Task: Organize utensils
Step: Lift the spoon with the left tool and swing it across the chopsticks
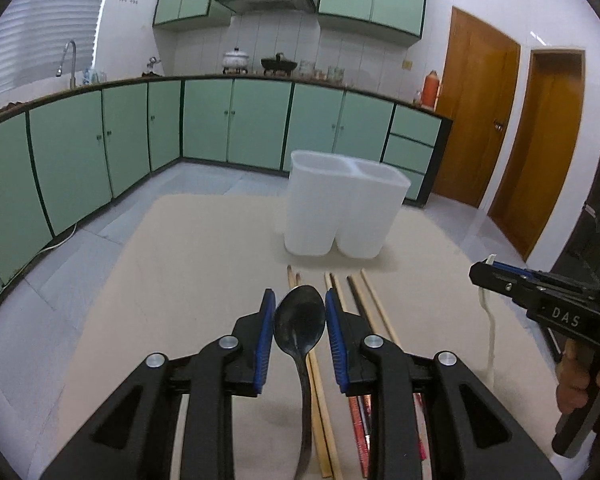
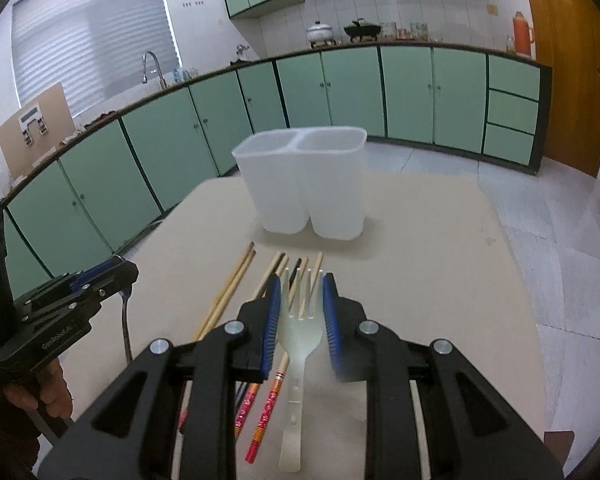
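Note:
My left gripper (image 1: 300, 300) is shut on a dark metal spoon (image 1: 300, 324), its bowl pinched between the blue pads and its handle hanging back under the jaws. My right gripper (image 2: 302, 285) is shut on a translucent white plastic fork (image 2: 301, 332), gripped at the head with the tines pointing forward. Both utensils are held above the table. Ahead stands a white two-compartment holder (image 1: 344, 208) (image 2: 304, 184), both wells apparently empty. In the left wrist view the right gripper (image 1: 480, 274) shows at the right with the fork (image 1: 491, 332) dangling from it. In the right wrist view the left gripper (image 2: 122, 271) shows at the left.
Several wooden chopsticks (image 1: 374, 308) (image 2: 228, 292) lie side by side on the beige table (image 1: 180, 280) (image 2: 440, 260) between me and the holder, some with red patterned ends (image 2: 268, 400). Green kitchen cabinets (image 1: 236, 120) line the room behind.

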`<state>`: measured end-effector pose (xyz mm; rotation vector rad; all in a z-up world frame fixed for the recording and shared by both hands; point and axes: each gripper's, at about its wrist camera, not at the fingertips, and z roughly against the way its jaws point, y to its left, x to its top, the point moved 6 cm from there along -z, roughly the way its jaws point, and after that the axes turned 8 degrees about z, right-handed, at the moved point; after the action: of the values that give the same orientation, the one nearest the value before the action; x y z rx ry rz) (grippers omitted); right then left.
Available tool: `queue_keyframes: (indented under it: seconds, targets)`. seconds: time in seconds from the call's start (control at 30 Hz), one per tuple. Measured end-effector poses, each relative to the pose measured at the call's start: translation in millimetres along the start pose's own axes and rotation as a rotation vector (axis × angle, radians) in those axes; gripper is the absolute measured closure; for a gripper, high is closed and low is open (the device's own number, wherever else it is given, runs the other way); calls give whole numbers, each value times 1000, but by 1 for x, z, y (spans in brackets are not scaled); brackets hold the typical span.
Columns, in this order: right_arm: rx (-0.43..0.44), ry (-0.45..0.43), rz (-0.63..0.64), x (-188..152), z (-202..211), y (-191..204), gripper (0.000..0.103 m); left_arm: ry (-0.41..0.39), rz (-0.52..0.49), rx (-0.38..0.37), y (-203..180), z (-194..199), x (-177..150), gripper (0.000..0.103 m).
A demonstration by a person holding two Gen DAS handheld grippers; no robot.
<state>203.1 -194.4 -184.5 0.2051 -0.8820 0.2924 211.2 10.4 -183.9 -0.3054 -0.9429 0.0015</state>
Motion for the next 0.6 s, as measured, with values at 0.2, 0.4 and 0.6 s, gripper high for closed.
queue_keyframes:
  seconds: [0.2, 0.4, 0.6]
  targets:
    - [-4, -37, 11, 6, 16, 4, 83, -45, 3, -20, -6, 11, 8, 78]
    - [-8, -77, 21, 16, 24, 1, 83, -77, 4, -28, -9, 21, 16, 86]
    - [0, -97, 24, 22, 26, 2, 83, -64, 14, -41, -7, 16, 18, 98]
